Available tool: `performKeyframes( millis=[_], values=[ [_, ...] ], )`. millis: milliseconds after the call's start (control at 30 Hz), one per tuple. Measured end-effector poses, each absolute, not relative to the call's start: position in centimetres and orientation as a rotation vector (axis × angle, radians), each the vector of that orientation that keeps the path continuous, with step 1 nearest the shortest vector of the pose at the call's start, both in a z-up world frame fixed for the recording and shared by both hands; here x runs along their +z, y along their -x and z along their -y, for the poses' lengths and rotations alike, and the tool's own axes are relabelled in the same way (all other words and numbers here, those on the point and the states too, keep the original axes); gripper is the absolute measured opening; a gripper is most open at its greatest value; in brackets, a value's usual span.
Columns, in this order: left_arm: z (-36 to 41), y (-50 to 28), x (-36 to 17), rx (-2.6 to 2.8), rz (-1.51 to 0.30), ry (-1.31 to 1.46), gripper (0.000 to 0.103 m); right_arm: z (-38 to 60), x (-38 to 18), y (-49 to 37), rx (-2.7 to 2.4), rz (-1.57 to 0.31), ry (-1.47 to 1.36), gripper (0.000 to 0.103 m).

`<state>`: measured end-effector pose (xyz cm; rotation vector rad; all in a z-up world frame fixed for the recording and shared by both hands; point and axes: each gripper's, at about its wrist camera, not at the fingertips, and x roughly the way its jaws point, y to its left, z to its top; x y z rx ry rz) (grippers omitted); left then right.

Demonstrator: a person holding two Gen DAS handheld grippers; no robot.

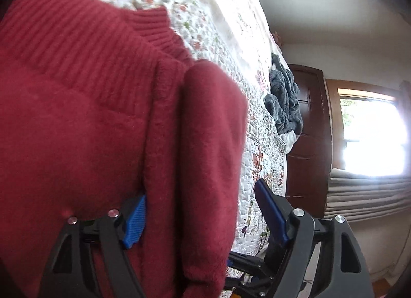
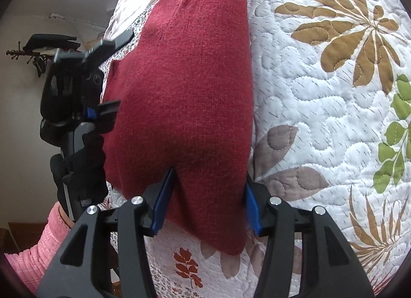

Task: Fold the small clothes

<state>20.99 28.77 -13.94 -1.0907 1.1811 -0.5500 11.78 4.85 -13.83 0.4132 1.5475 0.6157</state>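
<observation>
Grey blanket (image 1: 283, 100) on floral quilt (image 2: 321, 92) beyond red sweater (image 2: 185, 87)

Right claw (image 2: 205, 203) spread around red sweater (image 2: 185, 87), floral quilt (image 2: 321, 97) beneath, left claw (image 2: 108, 72) (gloved hand (image 2: 82, 164)) at far edge

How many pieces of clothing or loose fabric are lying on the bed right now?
2. The red sweater lies on the floral quilt between both grippers' open jaws. A grey fluffy item sits bunched at the bed's far edge, with some white fabric under it. The sweater may hide more.
</observation>
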Motion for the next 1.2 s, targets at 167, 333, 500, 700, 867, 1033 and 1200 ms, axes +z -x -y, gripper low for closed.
performKeyframes(
  millis=[167, 333, 500, 700, 867, 1033, 1200],
  values=[
    [-26.9, -21.8, -12.8, -0.5, -1.199, 1.012, 0.02, -4.5, -13.8, -11.5, 0.612, -1.549, -0.415, 0.051],
    [-26.9, -20.6, -9.7, -0.503, -1.09, 0.956, 0.016, -4.4, -12.7, -11.4, 0.625, -1.532, -0.411, 0.051],
    [-31.4, -18.4, -6.1, -0.546, -0.953, 1.046, 0.016, -4.0, -9.2, -11.1, 0.784, -1.441, -0.539, 0.062],
    [-39.0, -15.8, -4.3, -0.484, -0.929, 1.045, 0.016, -5.6, -7.6, -11.5, 0.866, -1.4, -0.517, 0.065],
    [-44.7, -13.5, -4.2, -0.386, -0.919, 1.016, 0.016, -8.3, -8.6, -11.4, 0.871, -1.443, -0.5, 0.065],
    [-46.9, -13.1, -8.4, -0.325, -0.983, 1.014, 0.016, -11.0, -9.7, -11.1, 0.821, -1.505, -0.413, 0.065],
    [-48.3, -12.1, -11.9, -0.254, -1.034, 0.996, 0.019, -12.8, -11.5, -10.9, 0.745, -1.578, -0.351, 0.065]
  ],
)
